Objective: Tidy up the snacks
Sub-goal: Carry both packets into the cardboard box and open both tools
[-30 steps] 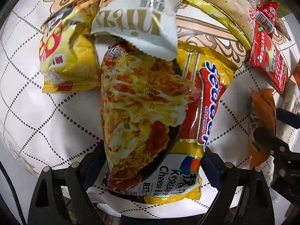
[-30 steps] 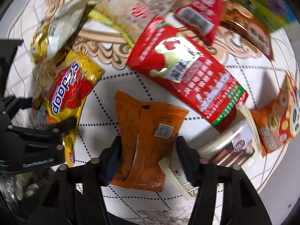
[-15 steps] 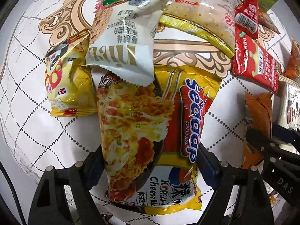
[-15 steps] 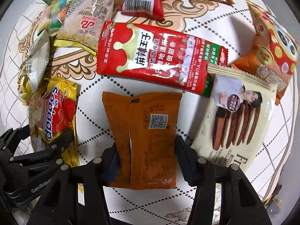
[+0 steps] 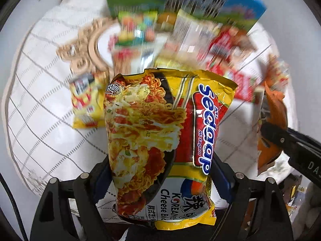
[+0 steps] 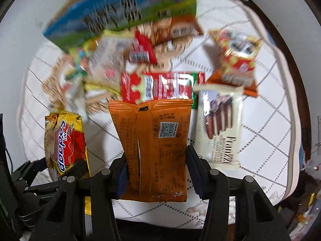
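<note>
A yellow and red instant noodle packet [image 5: 152, 132] hangs lifted above the quilted cloth, and my left gripper [image 5: 160, 172] is shut on its lower part. The same packet [image 6: 64, 142] shows at the left of the right wrist view. My right gripper [image 6: 157, 164] has an orange snack packet [image 6: 156, 136] between its fingers, back side with a QR code facing the camera. Its jaws are closing and the pads press the packet's edges. That orange packet [image 5: 270, 108] also appears raised at the right edge of the left wrist view.
On the white quilted cloth [image 6: 260, 120] lie a long red packet [image 6: 158, 88], a white chocolate-stick packet [image 6: 218, 128], an orange-red bag [image 6: 236, 60] and a small yellow bag [image 5: 86, 100]. A blue-green box [image 6: 120, 10] stands behind. The table's edge [image 6: 297, 120] runs on the right.
Both grippers have risen with their packets, so the table looks farther away. The noodle packet has come out from under the white bag. The right jaws narrowed onto the orange packet.
</note>
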The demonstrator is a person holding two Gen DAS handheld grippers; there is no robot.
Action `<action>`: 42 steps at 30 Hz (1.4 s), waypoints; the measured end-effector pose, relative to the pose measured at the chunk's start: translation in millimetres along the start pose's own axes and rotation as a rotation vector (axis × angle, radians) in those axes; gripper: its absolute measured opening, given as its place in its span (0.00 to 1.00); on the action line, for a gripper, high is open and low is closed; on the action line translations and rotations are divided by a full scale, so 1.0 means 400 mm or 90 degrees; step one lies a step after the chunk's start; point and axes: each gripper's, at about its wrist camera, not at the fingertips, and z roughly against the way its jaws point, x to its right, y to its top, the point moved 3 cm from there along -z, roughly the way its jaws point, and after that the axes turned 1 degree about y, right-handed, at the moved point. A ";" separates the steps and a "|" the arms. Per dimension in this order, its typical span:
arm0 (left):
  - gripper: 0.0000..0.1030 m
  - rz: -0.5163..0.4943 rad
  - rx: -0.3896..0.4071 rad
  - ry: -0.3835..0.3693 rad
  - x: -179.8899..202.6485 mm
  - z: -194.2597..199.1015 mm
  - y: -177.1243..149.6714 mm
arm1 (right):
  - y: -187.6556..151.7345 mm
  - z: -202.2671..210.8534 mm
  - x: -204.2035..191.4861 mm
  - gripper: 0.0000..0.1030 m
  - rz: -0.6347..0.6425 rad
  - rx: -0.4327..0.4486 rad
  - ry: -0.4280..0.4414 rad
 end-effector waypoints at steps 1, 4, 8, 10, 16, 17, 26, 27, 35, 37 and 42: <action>0.83 0.000 0.012 -0.007 -0.003 0.025 0.013 | 0.040 0.003 0.023 0.53 -0.004 0.008 0.006; 0.83 0.003 0.048 -0.036 -0.012 0.106 0.070 | 0.122 0.068 0.007 0.53 -0.014 0.042 0.033; 0.83 0.012 0.092 -0.071 -0.005 0.202 0.191 | 0.237 0.155 -0.019 0.53 0.001 0.095 0.062; 0.83 0.021 0.112 -0.076 0.003 0.235 0.269 | 0.302 0.211 -0.020 0.53 0.015 0.120 0.079; 0.83 0.051 0.150 -0.067 0.003 0.292 0.545 | 0.575 0.233 -0.055 0.53 0.042 0.163 0.103; 0.83 0.057 0.150 -0.069 -0.004 0.301 0.583 | 0.616 0.228 -0.057 0.53 0.042 0.162 0.106; 0.83 0.088 0.078 -0.023 -0.076 0.112 0.948 | 0.968 0.026 -0.088 0.53 0.043 0.104 0.077; 0.83 0.093 0.062 -0.023 -0.084 0.080 0.976 | 0.993 -0.004 -0.090 0.53 0.045 0.096 0.073; 0.83 0.099 -0.023 -0.016 -0.053 -0.056 1.079 | 1.137 -0.214 -0.121 0.53 0.072 0.037 0.025; 0.83 0.101 -0.040 -0.022 -0.051 -0.092 1.099 | 1.155 -0.254 -0.124 0.53 0.077 0.028 0.017; 0.83 0.069 -0.062 -0.009 -0.040 -0.169 1.118 | 1.194 -0.339 -0.131 0.70 0.086 -0.006 0.015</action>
